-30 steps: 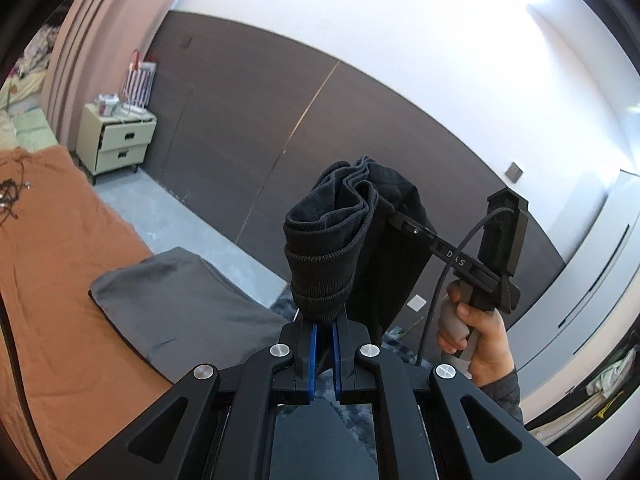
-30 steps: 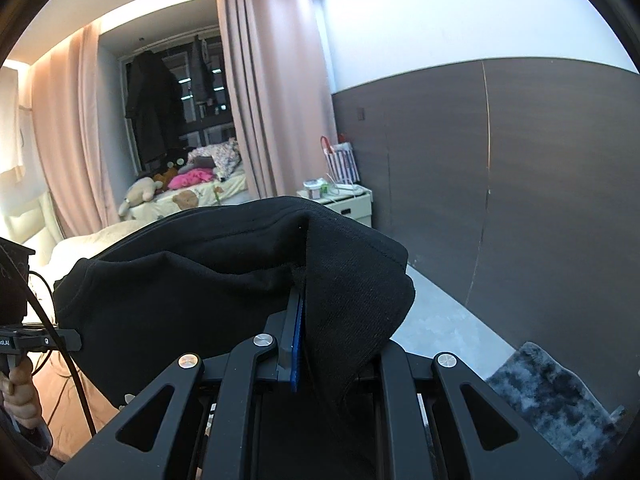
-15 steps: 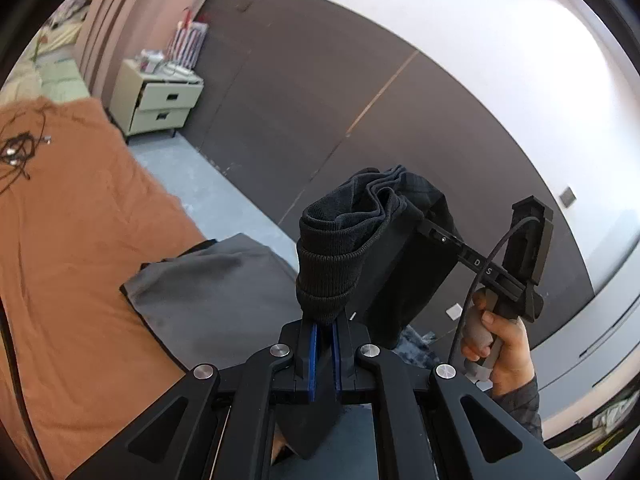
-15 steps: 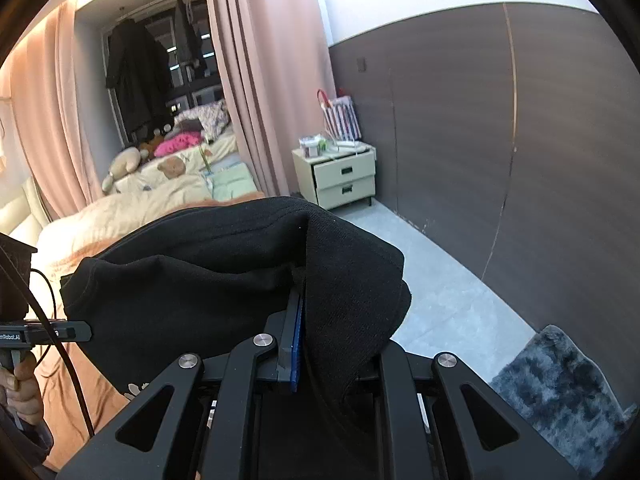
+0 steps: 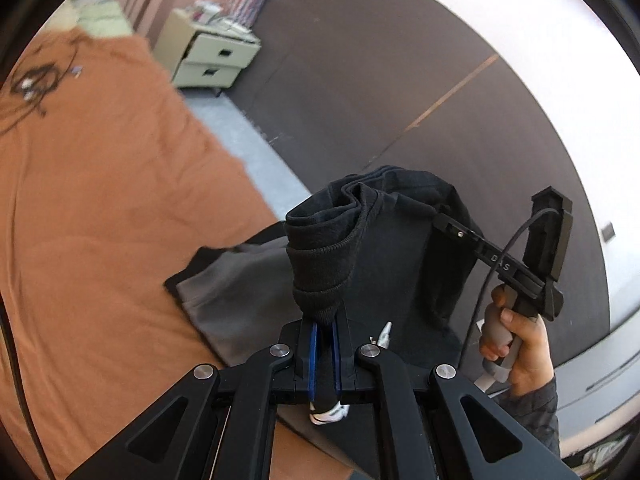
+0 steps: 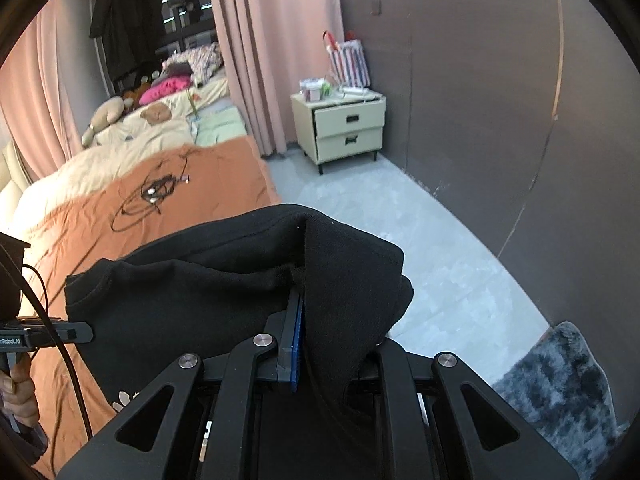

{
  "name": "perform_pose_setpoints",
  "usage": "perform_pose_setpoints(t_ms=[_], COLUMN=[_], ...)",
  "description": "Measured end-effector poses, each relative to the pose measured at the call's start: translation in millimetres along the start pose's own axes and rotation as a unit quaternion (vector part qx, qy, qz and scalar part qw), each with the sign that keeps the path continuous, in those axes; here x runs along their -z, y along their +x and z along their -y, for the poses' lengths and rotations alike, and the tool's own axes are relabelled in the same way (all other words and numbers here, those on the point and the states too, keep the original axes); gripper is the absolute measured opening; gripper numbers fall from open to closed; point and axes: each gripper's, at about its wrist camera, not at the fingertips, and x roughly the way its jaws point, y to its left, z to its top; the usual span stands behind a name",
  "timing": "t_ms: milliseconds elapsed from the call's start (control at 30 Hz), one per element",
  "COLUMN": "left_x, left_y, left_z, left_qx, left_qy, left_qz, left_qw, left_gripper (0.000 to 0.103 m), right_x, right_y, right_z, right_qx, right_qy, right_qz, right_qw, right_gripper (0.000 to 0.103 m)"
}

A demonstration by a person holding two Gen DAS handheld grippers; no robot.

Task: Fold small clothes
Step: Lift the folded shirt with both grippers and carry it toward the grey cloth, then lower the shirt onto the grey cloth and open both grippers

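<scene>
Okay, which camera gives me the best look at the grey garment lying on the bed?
The left wrist view: the grey garment lies spread on the orange bedspread, partly hidden behind the black garment. In the right wrist view, the black garment hides that spot entirely.

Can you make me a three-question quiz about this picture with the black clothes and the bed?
1. Where is the grey garment?
A on the orange bedspread
B on the nightstand
C on the floor

2. How many drawers does the nightstand have?
A one
B two
C four

3. What is the left gripper doing?
A hanging open
B pinching the black garment
C holding a cable

Answers: 1 A, it lies flat on the orange cover. 2 B, two stacked drawer fronts show. 3 B, ribbed black fabric sits between its blue pads.
</scene>
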Motion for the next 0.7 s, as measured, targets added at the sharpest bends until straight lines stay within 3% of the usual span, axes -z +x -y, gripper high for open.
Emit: perform_pose_setpoints(t_ms=[67, 133, 167, 200, 367, 467, 533, 600, 700], left_x=[3, 3, 4, 4, 5, 6, 5, -2, 1], left_y=[12, 23, 27, 26, 5, -1, 3, 12, 29], left_z=[-19, -37, -50, -58, -71, -64, -59, -57, -49], left_qx=[-0.018, -0.051, -0.087, -0.107, -0.125, -0.117, -0.111, -0.104, -0.095], left_qy=[-0.017, -0.038, -0.053, -0.063, -0.071, -0.065, -0.055, -0.04, -0.019], left_qz=[-0.008, -0.017, -0.018, -0.015, 0.004, 0.009, 0.011, 0.006, -0.004], left_qw=[0.9997, 0.9978, 0.9946, 0.9921, 0.9896, 0.9909, 0.9923, 0.9937, 0.9953], left_gripper=[0.007, 0.01, 0.01, 0.01, 0.01, 0.01, 0.01, 0.011, 0.011], right_x=[0, 2, -1, -5, -1, 7, 11, 27, 31], right_y=[19, 33, 36, 34, 8, 0, 10, 21, 38], right_z=[-8, -12, -12, -19, -36, -41, -45, -46, -39], right_qx=[0.022, 0.094, 0.123, 0.141, 0.119, 0.112, 0.114, 0.127, 0.132], right_qy=[0.006, -0.002, -0.003, -0.001, 0.023, 0.011, -0.005, 0.003, 0.025], right_qz=[-0.025, -0.038, -0.038, -0.03, -0.005, -0.03, -0.068, -0.112, -0.14], right_qw=[0.999, 0.995, 0.992, 0.99, 0.993, 0.993, 0.991, 0.986, 0.981], right_gripper=[0.014, 0.033, 0.052, 0.063, 0.063, 0.063, 0.055, 0.028, 0.024])
